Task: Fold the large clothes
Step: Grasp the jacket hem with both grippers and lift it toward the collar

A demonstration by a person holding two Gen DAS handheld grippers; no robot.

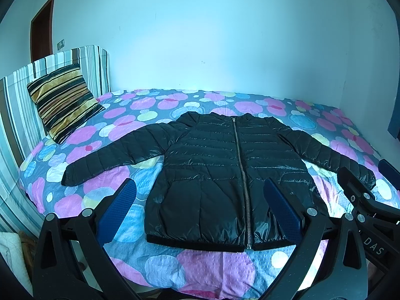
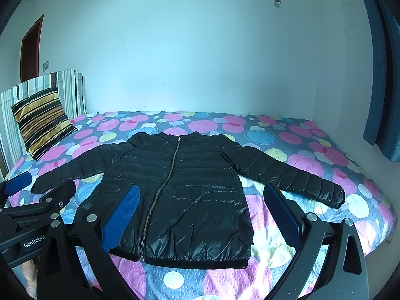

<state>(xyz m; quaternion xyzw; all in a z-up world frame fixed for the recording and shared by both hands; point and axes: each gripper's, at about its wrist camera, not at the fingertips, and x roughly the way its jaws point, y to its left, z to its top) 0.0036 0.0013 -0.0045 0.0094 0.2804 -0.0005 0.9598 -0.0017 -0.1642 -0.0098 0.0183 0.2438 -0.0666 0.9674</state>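
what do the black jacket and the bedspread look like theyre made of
Black jacket: seemingly thin synthetic shell, nylon or polyester, with glossy highlights and horizontally stitched puffy channels suggesting padding; metal-looking zipper down the front.

Bedspread: probably woven cotton or a blend, matte, with a raised dotted texture near the front edge.

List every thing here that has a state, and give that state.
Jacket: spread flat on the bed, front up, sleeves out, unfolded.
Zipper: closed, hem to collar.
Pillow: propped against the headboard.
Door: looks shut.
Left gripper: open, empty, short of the hem.
Right gripper: open, empty, short of the hem.
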